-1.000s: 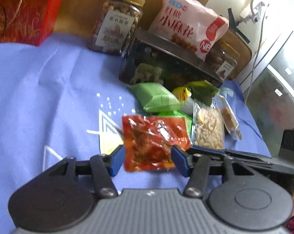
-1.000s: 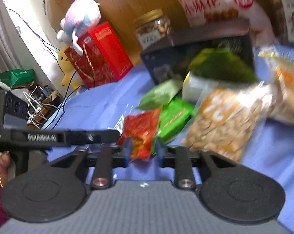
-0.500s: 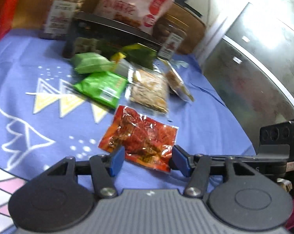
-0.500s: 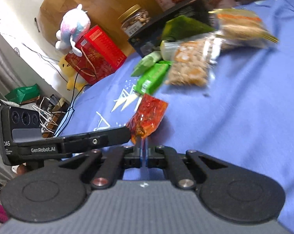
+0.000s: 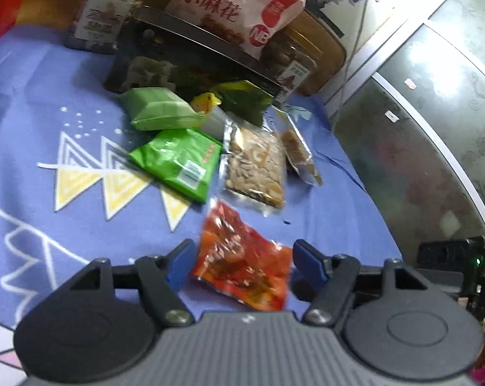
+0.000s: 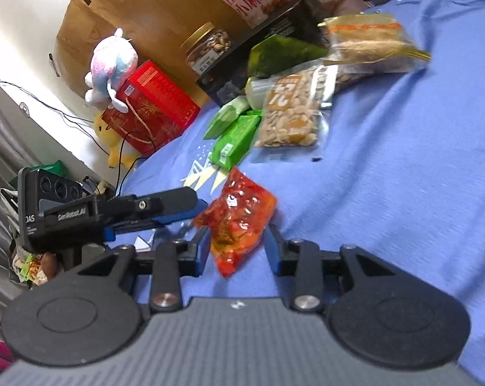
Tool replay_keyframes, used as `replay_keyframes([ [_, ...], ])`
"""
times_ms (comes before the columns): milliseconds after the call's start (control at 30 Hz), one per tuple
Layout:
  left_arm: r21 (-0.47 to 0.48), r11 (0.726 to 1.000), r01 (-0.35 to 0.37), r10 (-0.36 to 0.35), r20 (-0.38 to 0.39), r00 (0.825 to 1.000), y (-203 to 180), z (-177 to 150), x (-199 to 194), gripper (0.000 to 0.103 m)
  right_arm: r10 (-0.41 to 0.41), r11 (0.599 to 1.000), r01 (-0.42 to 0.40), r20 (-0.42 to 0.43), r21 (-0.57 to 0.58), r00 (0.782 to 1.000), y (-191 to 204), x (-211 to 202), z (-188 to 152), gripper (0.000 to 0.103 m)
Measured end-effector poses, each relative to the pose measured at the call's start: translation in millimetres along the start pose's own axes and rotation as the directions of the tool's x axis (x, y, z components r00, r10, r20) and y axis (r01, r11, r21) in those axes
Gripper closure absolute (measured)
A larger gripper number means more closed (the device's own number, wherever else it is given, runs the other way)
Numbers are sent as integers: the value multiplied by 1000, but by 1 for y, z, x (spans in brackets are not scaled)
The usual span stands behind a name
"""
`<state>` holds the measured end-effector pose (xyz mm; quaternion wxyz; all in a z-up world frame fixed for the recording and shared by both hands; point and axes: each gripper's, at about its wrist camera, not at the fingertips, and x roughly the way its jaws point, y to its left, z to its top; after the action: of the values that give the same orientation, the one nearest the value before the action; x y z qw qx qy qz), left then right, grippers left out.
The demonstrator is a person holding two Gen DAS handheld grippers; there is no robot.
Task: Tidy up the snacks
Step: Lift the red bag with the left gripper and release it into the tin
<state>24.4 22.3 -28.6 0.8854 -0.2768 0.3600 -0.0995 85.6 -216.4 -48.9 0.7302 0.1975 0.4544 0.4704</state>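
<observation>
A red snack packet (image 5: 242,257) (image 6: 239,222) lies on the blue cloth (image 5: 33,103), slightly blurred. My left gripper (image 5: 244,263) is open around it, with a gap between the packet and each blue pad. My right gripper (image 6: 239,251) comes at the packet from the other side. Its jaws are opening, the packet's near end sits between them, and the pads do not press on it. In the right wrist view one left finger (image 6: 178,214) reaches the packet's left edge. The right gripper's black body (image 5: 451,257) shows at the right edge of the left wrist view.
Beyond the red packet lie two green packets (image 5: 178,164) (image 5: 158,112), a clear packet of nuts (image 5: 255,167) and a narrow brown packet (image 5: 300,157). Behind them stand a dark box (image 5: 184,61) with a pink bag (image 5: 239,3) on it, a nut jar (image 5: 110,9) and a red box (image 6: 152,109).
My right gripper was shut on the red packet and has opened. The packet now rests on the cloth between both grippers. The left jaws have spread a little wider.
</observation>
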Motion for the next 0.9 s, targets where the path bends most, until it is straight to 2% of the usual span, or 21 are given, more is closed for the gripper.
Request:
replay_keyframes([
  [33, -1, 1000, 7, -7, -5, 1000, 0, -3, 2, 57, 7, 1000, -7, 0, -3, 1000, 0, 2, 0, 66],
  [67, -6, 1000, 3, -3, 8, 1000, -1, -6, 2, 58, 12, 1000, -12, -3, -3, 1000, 1, 4, 1, 71],
  [133, -17, 1000, -18, 18, 30, 999, -3, -11, -1, 72, -4, 1000, 4, 0, -20, 1000, 2, 6, 1, 80],
  [167, -32, 999, -34, 35, 34, 999, -1, -13, -3, 76, -16, 999, 17, 1, -34, 1000, 2, 6, 2, 87],
  [200, -46, 998, -37, 39, 34, 999, -1, -13, -5, 80, -28, 999, 28, 3, -41, 1000, 1, 5, 2, 90],
  [267, -62, 998, -26, 29, 50, 998, -1, -8, -12, 80, -19, 999, 19, 5, -41, 1000, -1, 3, 6, 91],
  [400, 1, 999, -47, 47, 127, 991, -15, 18, -31, 81, 10, 994, -4, 53, -110, 999, 15, 0, 25, 92],
  [500, 54, 995, -78, 66, 191, 979, -25, 53, -37, 80, 19, 982, 1, 102, -187, 995, 31, 1, 52, 92],
  [567, 80, 991, -104, 82, 247, 966, -30, 82, -37, 79, 18, 970, 18, 145, -242, 989, 42, 4, 75, 92],
  [733, 105, 972, -208, 167, 305, 937, -34, 144, -2, 78, -29, 933, 111, 235, -343, 972, 50, 33, 136, 92],
  [900, 96, 948, -303, 266, 284, 921, -14, 173, 42, 75, -109, 920, 183, 220, -347, 969, 29, 75, 171, 92],
])
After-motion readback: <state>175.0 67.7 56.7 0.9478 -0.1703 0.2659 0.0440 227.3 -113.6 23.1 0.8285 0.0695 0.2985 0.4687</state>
